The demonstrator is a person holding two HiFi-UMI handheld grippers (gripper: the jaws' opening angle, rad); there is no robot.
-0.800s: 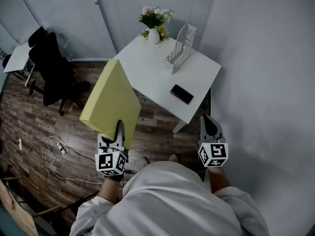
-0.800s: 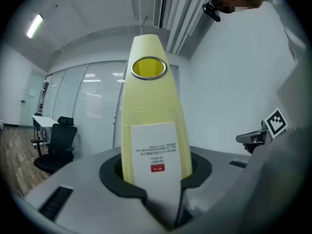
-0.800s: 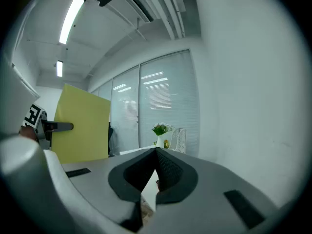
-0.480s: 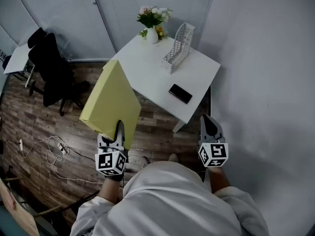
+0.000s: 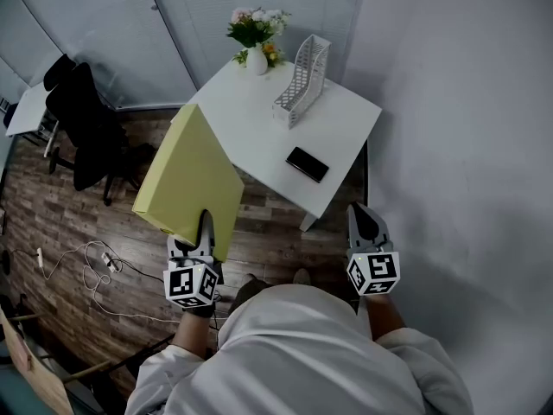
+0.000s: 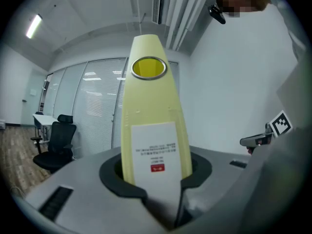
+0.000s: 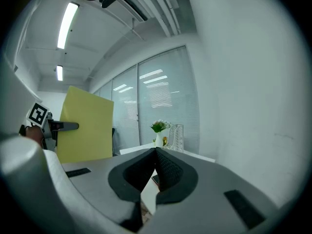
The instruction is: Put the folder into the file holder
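A yellow box folder [image 5: 190, 180] stands on edge in the air over the wooden floor, left of the white table [image 5: 333, 137]. My left gripper [image 5: 204, 226] is shut on its near lower edge; in the left gripper view the folder's spine [image 6: 152, 126] with a white label rises from between the jaws. The white mesh file holder [image 5: 301, 81] stands on the table's far side, also visible in the right gripper view [image 7: 176, 137]. My right gripper [image 5: 364, 220] hovers by the table's near corner, shut and holding nothing.
A black phone [image 5: 307, 164] lies on the table's near part. A vase of flowers [image 5: 253, 35] stands at the far corner beside the file holder. A black office chair [image 5: 86, 119] and loose cables [image 5: 78, 271] are on the floor to the left. A white wall runs along the right.
The view has shifted slightly, so the table and file holder sit a little more to the left. Folder and both grippers keep the same pose.
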